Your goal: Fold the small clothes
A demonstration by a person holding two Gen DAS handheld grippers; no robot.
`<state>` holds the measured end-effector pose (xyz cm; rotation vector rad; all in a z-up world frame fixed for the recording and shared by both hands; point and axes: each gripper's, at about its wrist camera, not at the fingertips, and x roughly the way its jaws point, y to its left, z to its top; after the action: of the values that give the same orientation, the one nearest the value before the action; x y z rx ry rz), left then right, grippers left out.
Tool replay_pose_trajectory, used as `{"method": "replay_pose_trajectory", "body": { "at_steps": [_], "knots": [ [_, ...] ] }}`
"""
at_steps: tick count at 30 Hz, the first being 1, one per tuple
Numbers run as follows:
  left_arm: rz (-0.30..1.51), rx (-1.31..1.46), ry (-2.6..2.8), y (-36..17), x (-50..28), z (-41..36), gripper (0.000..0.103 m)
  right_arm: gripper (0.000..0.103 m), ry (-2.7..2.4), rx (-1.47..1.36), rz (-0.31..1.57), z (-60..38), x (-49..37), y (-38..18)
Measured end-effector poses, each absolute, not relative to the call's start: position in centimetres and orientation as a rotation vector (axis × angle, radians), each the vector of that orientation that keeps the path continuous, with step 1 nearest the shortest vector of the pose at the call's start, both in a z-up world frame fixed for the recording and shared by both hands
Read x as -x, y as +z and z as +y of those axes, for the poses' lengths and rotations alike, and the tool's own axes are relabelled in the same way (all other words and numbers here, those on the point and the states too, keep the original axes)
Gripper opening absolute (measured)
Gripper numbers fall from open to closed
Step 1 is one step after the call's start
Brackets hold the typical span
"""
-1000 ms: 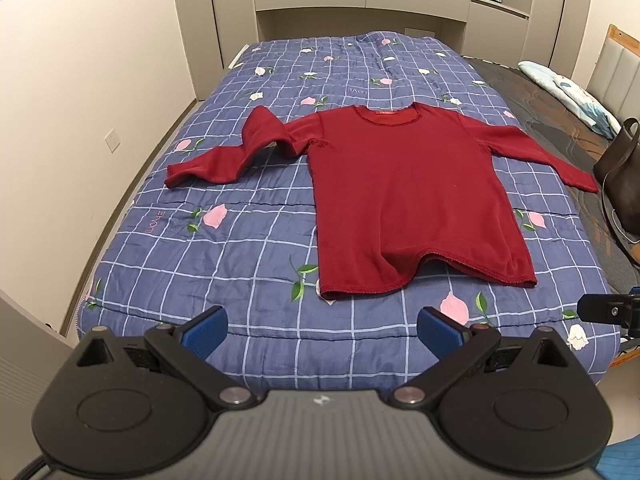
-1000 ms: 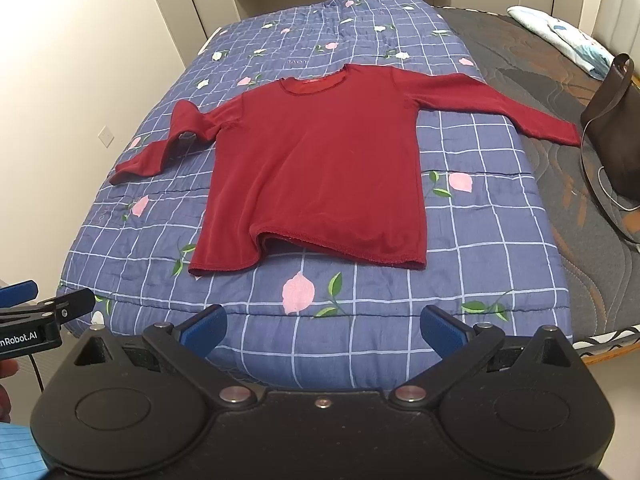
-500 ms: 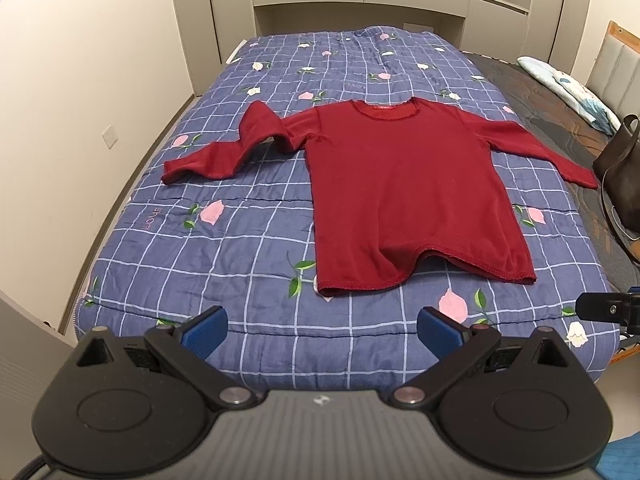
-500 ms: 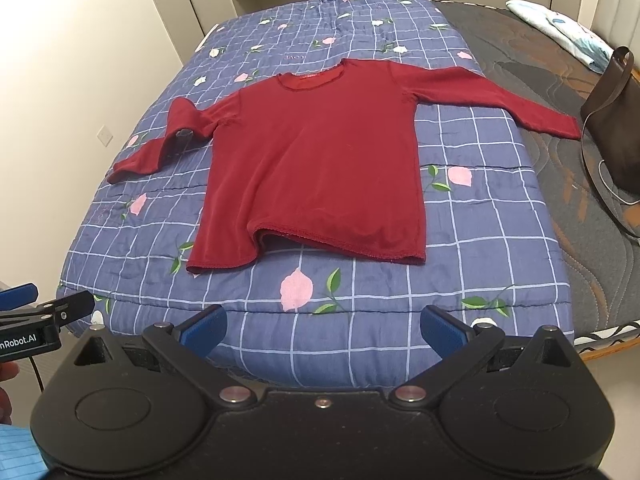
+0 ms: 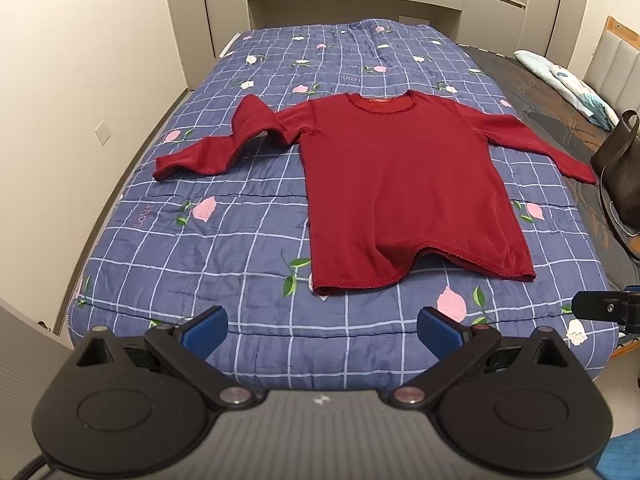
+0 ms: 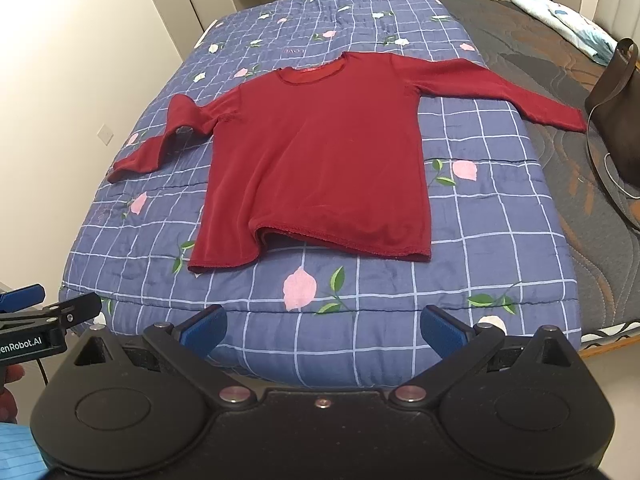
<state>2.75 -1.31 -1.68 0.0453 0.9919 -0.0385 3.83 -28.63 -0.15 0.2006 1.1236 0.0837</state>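
The dark red long-sleeved knit top point(image 5: 404, 184) lies unfolded mid-bed on the blue checked floral quilt point(image 5: 240, 240). Both tongs point(image 5: 322, 326) point(image 6: 323, 326) hover spread, empty (approach stage); next, likely pinching the crumpled sleeve point(image 5: 224, 144).

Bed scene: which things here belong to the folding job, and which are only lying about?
Belong to the job:
- red long-sleeved top, spread flat on the quilt
- left gripper, open
- right gripper, open

Only lying about:
- dark handbag at the bed's right side
- pillow at the far right
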Motion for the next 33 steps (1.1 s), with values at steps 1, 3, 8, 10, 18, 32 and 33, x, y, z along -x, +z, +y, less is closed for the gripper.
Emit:
{"method": "replay_pose_trajectory", "body": {
  "at_steps": [1,3,8,10,18,32,33],
  "knots": [
    [0.994,-0.046,-0.039,-1.7,-2.9,-1.4,0.103,0.102,0.083,-0.2,1.123,-28.6,-3.8,-0.2],
    [1.0,-0.049,-0.04,-1.8,-3.2,-1.4,0.103,0.102,0.08,-0.197,1.125,-28.6,-4.0,-0.2],
    [1.038,-0.056,-0.045,-2.2,-4.8,-2.0,0.103,0.102,0.046,-0.204,1.142,-29.3,-4.8,-0.5],
    [1.044,-0.06,-0.041,-2.2,-5.7,-2.3,0.103,0.102,0.013,-0.221,1.162,-30.0,-5.7,-0.6],
    [1.066,-0.076,-0.022,-2.7,-11.7,-5.1,0.103,0.102,-0.063,-0.196,1.187,-32.8,-10.6,-0.8],
    [1.104,-0.038,0.097,-4.5,-27.0,-15.7,0.103,0.103,-0.017,-0.332,1.071,-44.4,-22.4,-2.7],
    [1.108,-0.039,0.105,-4.7,-27.9,-16.7,0.103,0.103,-0.006,-0.383,1.04,-45.9,-23.1,-3.1]
  ]
}}
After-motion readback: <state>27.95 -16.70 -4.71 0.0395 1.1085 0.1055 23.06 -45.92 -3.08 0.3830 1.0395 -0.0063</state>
